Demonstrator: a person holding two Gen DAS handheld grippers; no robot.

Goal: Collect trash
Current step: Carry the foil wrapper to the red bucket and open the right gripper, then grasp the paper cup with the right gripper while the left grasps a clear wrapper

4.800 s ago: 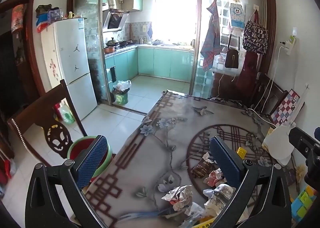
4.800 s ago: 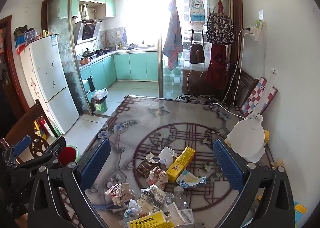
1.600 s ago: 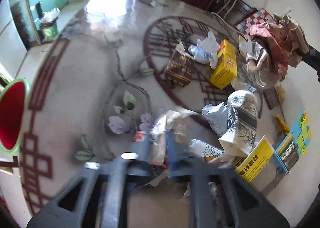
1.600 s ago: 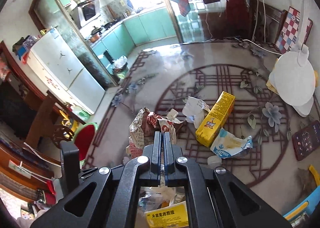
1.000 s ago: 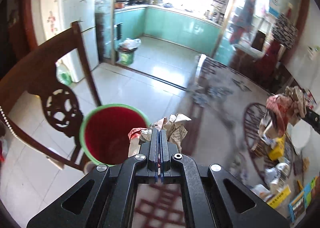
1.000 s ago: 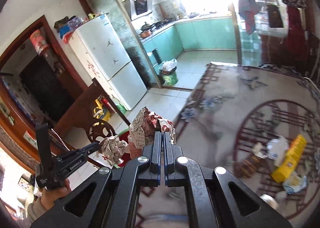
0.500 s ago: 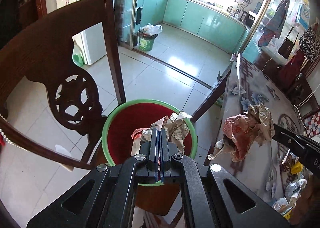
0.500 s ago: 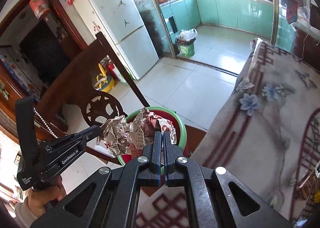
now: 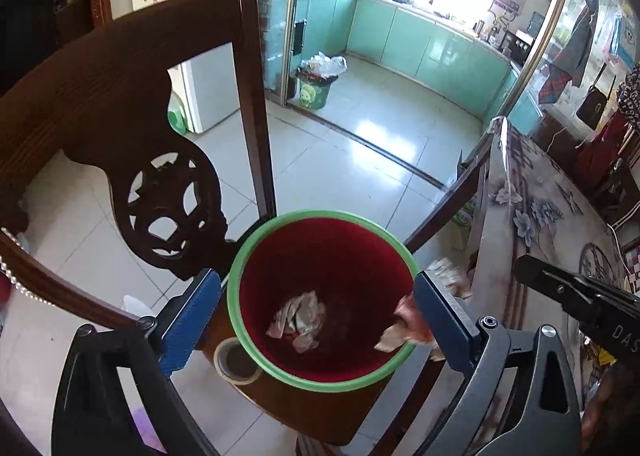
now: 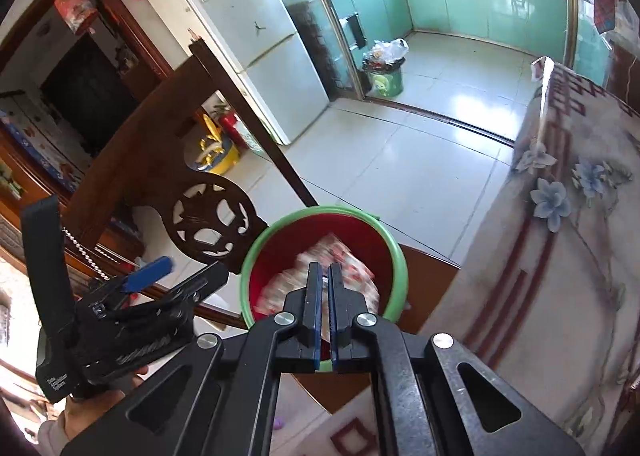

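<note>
A red bin with a green rim (image 9: 240, 288) stands on a wooden chair seat. My left gripper (image 9: 316, 308) is open above it, and a crumpled wrapper (image 9: 298, 322) lies at the bin's bottom. My right gripper (image 10: 325, 288) hangs over the same bin (image 10: 394, 252). Its jaws stand slightly apart, with a blurred red and white wrapper (image 10: 344, 260) just below the tips. That wrapper also shows at the bin's right rim in the left wrist view (image 9: 404, 320). I cannot tell whether it is still pinched.
A dark carved chair back (image 9: 172, 195) rises left of the bin. The table with a flowered cloth (image 10: 560, 256) is to the right. A roll of tape (image 9: 236, 362) sits on the seat beside the bin. A green kitchen bin (image 9: 314, 89) stands far off.
My left gripper has opened and its crumpled wrapper has dropped into the bin. My right gripper's jaws have parted slightly and its wrapper has moved down toward the bin.
</note>
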